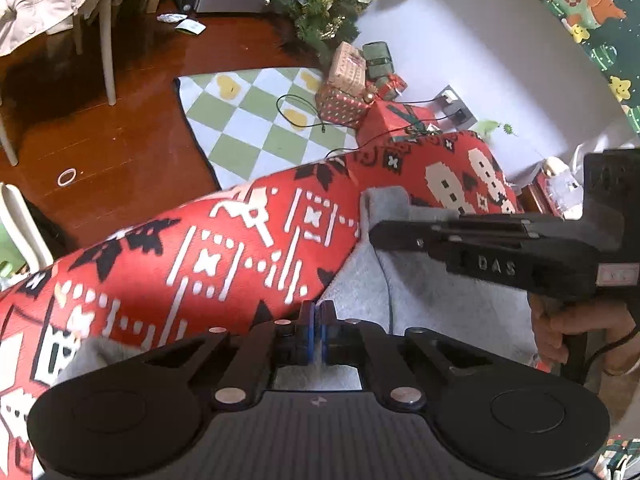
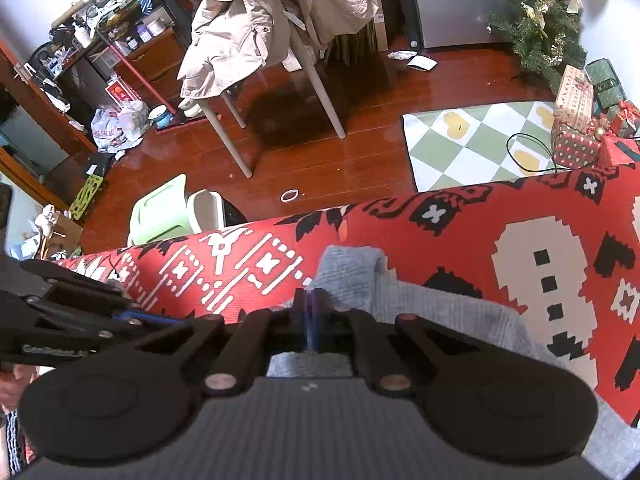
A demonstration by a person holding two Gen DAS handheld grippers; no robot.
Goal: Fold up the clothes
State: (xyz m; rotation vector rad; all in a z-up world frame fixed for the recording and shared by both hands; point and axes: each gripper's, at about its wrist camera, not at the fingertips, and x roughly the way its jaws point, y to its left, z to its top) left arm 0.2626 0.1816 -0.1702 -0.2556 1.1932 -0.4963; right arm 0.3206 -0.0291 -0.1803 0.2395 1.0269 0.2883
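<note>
A grey knitted garment (image 1: 424, 292) lies on a red patterned cloth-covered surface (image 1: 224, 248). My left gripper (image 1: 318, 316) is shut on the grey garment's edge. The right gripper (image 1: 380, 236) shows in the left wrist view from the side, its jaws closed on the garment's far edge. In the right wrist view my right gripper (image 2: 308, 304) is shut on the grey garment (image 2: 432, 304), which lies on the red cloth (image 2: 540, 240). The left gripper's body shows at the left edge of that view (image 2: 80, 312).
Beyond the red surface is a wooden floor (image 2: 320, 160) with a green checked rug (image 2: 472, 140), wrapped gift boxes (image 1: 348, 88) and a Christmas tree (image 2: 540, 20). A chair with a beige coat (image 2: 228, 40) stands further back. A green stool (image 2: 160, 212) sits near the surface's edge.
</note>
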